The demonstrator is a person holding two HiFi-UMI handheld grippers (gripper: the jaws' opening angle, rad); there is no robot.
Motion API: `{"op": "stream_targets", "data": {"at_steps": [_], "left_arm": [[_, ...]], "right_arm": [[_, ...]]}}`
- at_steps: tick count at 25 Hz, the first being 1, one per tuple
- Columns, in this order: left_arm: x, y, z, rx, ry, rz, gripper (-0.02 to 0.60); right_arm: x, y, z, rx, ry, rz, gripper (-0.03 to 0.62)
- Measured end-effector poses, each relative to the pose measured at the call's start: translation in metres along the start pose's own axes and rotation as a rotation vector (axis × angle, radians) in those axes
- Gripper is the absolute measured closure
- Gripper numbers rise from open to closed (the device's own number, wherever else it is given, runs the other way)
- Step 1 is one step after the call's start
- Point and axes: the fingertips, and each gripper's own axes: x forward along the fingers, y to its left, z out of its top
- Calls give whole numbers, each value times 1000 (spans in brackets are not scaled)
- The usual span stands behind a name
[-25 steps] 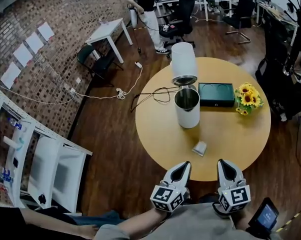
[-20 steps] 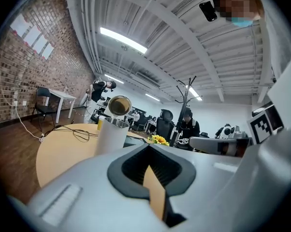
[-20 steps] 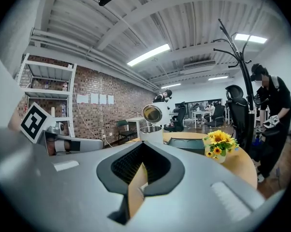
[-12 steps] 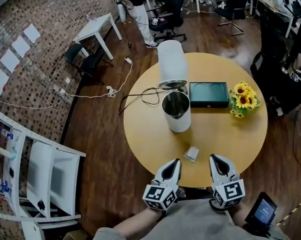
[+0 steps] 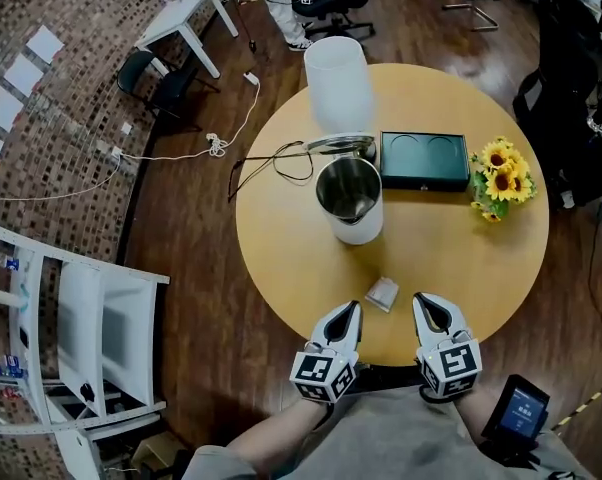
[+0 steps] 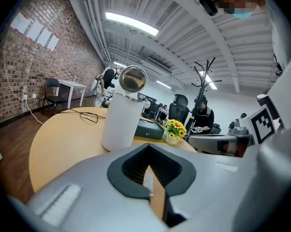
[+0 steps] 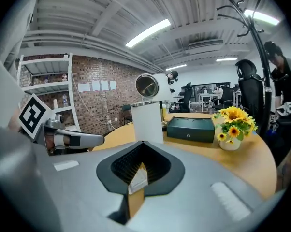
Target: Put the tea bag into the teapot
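Currently both grippers sit low over the near edge of the table, side by side, noses toward the teapot. Left gripper point(image 5: 348, 312): jaws pressed together, nothing between them. Right gripper point(image 5: 424, 304): jaws likewise together, empty.

Tea bag point(image 5: 382, 293): small pale packet lying on the round wooden table point(image 5: 281, 258), between the two gripper noses and just ahead of them. It is close to the left one, and the head view shows it touching neither.

Teapot point(image 5: 349, 200): further in, near the table's centre, upright and well apart from the tea bag. White body, steel inside, mouth uncovered. In both gripper views the lid stands raised, its shiny round underside facing the grippers.

Black cable point(image 5: 271, 163): loose loops on the table left of the teapot. Dark green box point(image 5: 425, 160): flat, just beside the teapot on the right. Sunflowers point(image 5: 499, 178): in a small pot right of the box, near the table's rim.

Beyond the table: dark wood floor point(image 5: 191, 268), brick wall point(image 5: 71, 98).
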Motion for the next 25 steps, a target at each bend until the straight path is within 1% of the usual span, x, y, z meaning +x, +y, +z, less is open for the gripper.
{"op": "stream_targets", "data": {"at_steps": [6, 12, 16, 19, 21, 23, 24, 25], "left_arm": [[24, 21, -41, -31, 97, 20, 581], [40, 42, -78, -62, 172, 49, 581], [46, 51, -98, -80, 203, 61, 581], [50, 53, -103, -85, 213, 60, 581], [50, 54, -104, -86, 218, 56, 581], [51, 54, -104, -87, 220, 53, 581], [51, 55, -103, -88, 219, 52, 581], [52, 55, -102, -89, 219, 52, 581]], "right_arm": [[34, -5, -48, 15, 111, 20, 585], [61, -3, -97, 29, 218, 49, 585], [73, -3, -123, 41, 263, 65, 585], [81, -3, -130, 18, 284, 79, 585], [84, -1, -137, 5, 317, 97, 583], [86, 2, -143, 7, 347, 121, 510], [87, 3, -145, 14, 357, 131, 482], [89, 4, -145, 22, 363, 140, 472]]}}
